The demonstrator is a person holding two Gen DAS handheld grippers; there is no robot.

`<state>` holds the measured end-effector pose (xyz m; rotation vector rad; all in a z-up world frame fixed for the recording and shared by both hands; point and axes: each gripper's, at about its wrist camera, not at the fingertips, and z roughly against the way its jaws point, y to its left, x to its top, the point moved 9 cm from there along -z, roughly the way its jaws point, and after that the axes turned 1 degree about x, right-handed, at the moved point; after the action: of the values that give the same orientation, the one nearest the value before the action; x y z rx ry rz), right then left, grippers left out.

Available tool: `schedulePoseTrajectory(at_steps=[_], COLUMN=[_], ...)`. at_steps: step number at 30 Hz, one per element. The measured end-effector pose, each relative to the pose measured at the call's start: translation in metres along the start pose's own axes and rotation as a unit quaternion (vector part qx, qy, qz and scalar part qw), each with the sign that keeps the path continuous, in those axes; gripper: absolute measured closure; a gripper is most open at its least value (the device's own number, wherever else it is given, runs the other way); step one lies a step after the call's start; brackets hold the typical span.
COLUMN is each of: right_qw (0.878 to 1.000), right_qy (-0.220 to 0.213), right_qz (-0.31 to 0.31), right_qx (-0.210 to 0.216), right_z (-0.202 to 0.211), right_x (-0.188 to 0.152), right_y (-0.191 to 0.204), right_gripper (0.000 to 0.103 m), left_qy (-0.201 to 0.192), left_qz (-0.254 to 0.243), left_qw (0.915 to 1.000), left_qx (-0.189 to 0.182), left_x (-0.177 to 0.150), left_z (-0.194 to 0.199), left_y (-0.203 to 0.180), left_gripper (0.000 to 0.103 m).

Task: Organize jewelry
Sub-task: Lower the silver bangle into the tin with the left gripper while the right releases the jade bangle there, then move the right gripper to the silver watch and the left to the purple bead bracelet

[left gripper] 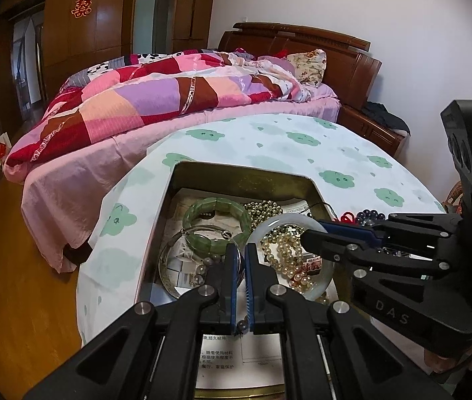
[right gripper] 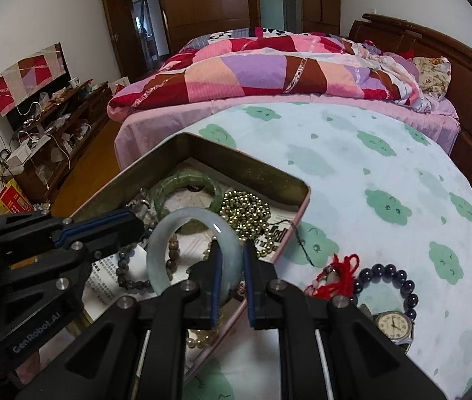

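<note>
An open metal tin [left gripper: 241, 174] [right gripper: 242, 166] on the table holds a green segmented bracelet [left gripper: 217, 225] [right gripper: 169, 186], gold beads [left gripper: 264, 211] [right gripper: 246, 211], pearls [left gripper: 287, 253] and a silver bangle [left gripper: 166, 266]. My right gripper [right gripper: 231, 263] is shut on a pale jade bangle [right gripper: 192, 226] [left gripper: 289, 221] and holds it over the tin; it also shows in the left wrist view [left gripper: 316, 236]. My left gripper [left gripper: 241, 260] [right gripper: 137, 221] is shut on a grey bead bracelet [left gripper: 241, 325] [right gripper: 124, 266] over the tin.
On the cloud-print tablecloth [right gripper: 369, 153] right of the tin lie a red-string charm [right gripper: 339, 275], a dark bead bracelet [right gripper: 386, 275] and a wristwatch [right gripper: 394, 326]. A bed [left gripper: 156, 100] stands behind the table. A cluttered TV stand [right gripper: 52, 123] is at the left.
</note>
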<state>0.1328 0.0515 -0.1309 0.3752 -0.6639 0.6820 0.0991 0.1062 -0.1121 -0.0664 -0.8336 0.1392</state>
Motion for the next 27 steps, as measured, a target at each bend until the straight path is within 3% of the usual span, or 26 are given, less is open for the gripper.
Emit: schedulePoseTrajectory(at_steps=[8,9,10,13,15,18,27], right_qw=[1.000,1.000,1.000,1.000,0.999,0.999,0.996], right_qy=[-0.005,-0.007,-0.008,-0.019,-0.025,-0.034,-0.042], right_qz=[-0.002,-0.002,-0.004,-0.013,-0.022,-0.030,-0.076], right_qx=[0.007,0.006,0.006,0.008,0.015,0.005,0.000], right_z=[0.000,0.001,0.001,0.007,0.012,0.018,0.044], right_x=[0.000,0.000,0.001,0.002,0.003,0.002,-0.021], right_y=[0.002,0.002,0.002,-0.002,-0.004,-0.011,-0.053], right_gripper=[0.085,0.085,0.082,0.078,0.073,0.053,0.053], left_qy=[0.010,0.008,0.003,-0.021,-0.026,-0.024,-0.014], left_qz=[-0.007,-0.008,-0.008,-0.004,0.002,0.005,0.013], left_qw=[0.9999,0.9999,1.0000,0.9996,0.9997,0.9997,0.9995], left_qx=[0.008,0.005,0.002,0.018,0.006,0.010,0.024], left_x=[-0.001,0.000,0.001,0.006,0.008,0.008,0.004], left_z=[-0.003,-0.002,0.001,0.009,0.012,0.010,0.008], left_y=[-0.003,-0.005,-0.005,-0.001,0.000,0.001,0.002], left_gripper=[0.096,0.087,0.069,0.046,0.043,0.043,0.042])
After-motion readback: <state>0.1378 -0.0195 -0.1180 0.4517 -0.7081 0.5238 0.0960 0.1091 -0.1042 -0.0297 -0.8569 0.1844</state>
